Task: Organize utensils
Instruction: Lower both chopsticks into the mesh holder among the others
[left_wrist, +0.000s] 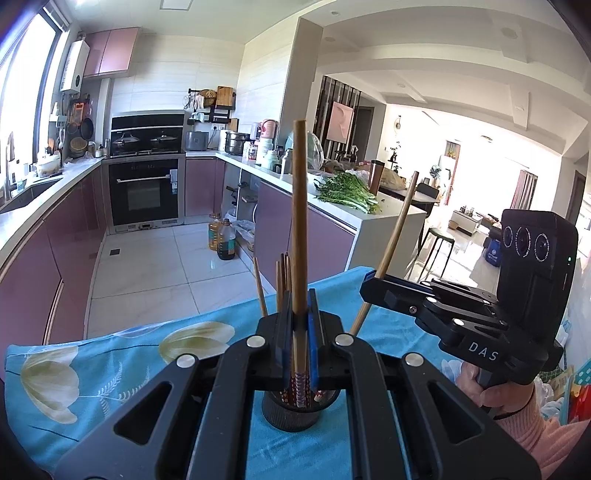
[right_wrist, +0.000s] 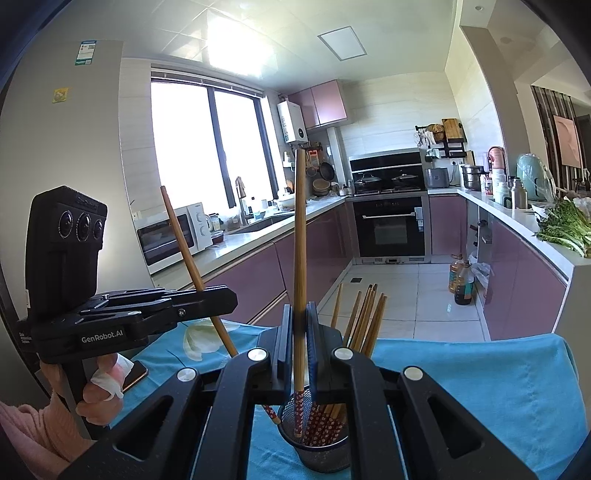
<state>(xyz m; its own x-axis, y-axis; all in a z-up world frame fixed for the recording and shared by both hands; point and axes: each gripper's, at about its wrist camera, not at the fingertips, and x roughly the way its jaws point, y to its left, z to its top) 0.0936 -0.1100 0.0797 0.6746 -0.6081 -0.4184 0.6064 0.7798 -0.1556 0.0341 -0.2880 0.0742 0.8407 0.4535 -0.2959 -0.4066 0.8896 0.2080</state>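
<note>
Each gripper is shut on one wooden chopstick with a red patterned end. In the left wrist view my left gripper (left_wrist: 299, 308) clamps a near-upright chopstick (left_wrist: 300, 221) above the dark mesh holder (left_wrist: 291, 417). My right gripper (left_wrist: 371, 284) holds a slanted chopstick (left_wrist: 397, 232) to its right. In the right wrist view my right gripper (right_wrist: 300, 321) grips a chopstick (right_wrist: 300, 240) whose patterned end reaches into the holder (right_wrist: 321, 446). Several chopsticks (right_wrist: 364, 319) stand in that holder. My left gripper (right_wrist: 227, 297) holds its tilted chopstick (right_wrist: 184, 236) at the left.
The holder stands on a table with a blue floral cloth (right_wrist: 480, 387). A phone (right_wrist: 135, 373) lies on the cloth by the left hand. Beyond the table's far edge are a tiled floor, oil bottles (left_wrist: 221, 240), purple cabinets and a counter with greens (left_wrist: 347, 192).
</note>
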